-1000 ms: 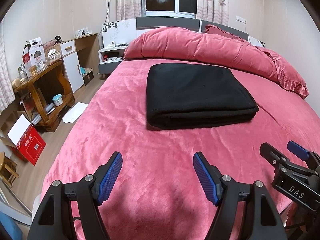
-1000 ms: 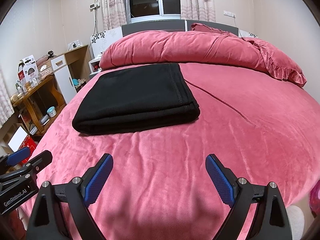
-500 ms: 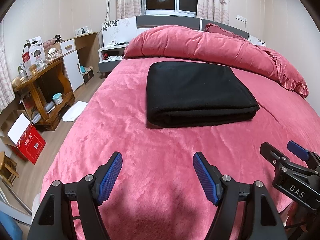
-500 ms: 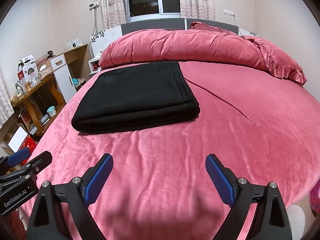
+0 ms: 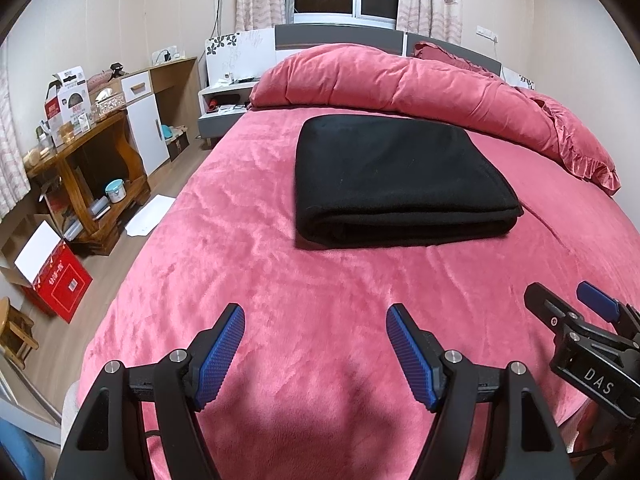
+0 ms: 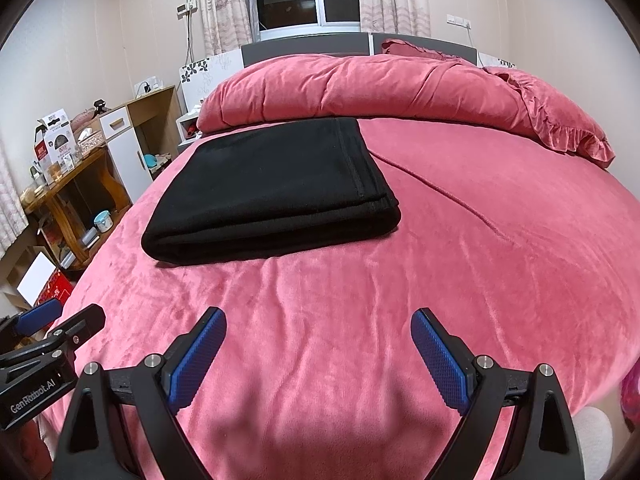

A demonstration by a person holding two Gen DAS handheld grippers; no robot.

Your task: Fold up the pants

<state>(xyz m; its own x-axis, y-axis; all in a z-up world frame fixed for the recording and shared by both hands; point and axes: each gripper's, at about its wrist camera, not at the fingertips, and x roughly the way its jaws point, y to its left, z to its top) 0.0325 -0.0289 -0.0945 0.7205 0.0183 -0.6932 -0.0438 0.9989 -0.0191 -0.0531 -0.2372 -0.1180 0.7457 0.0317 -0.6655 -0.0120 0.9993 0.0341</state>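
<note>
Black frames with silver screws and ribbed blue pads [image 5: 412, 358]; "DAS" and "GenRobot.AI" lettering on the sides.

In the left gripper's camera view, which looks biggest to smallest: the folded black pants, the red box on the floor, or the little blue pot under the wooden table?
1. black pants, by far the largest
2. red box
3. blue pot, smallest

All three lie at different depths, so this is apparent size only.

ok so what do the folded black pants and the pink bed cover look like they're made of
The folded black pants look like a thick matte knit or fleece, probably: dull surface, soft rounded fold edges. The pink bed cover looks like plush velvety fleece: its short pile catches light in shiny streaks.
</note>
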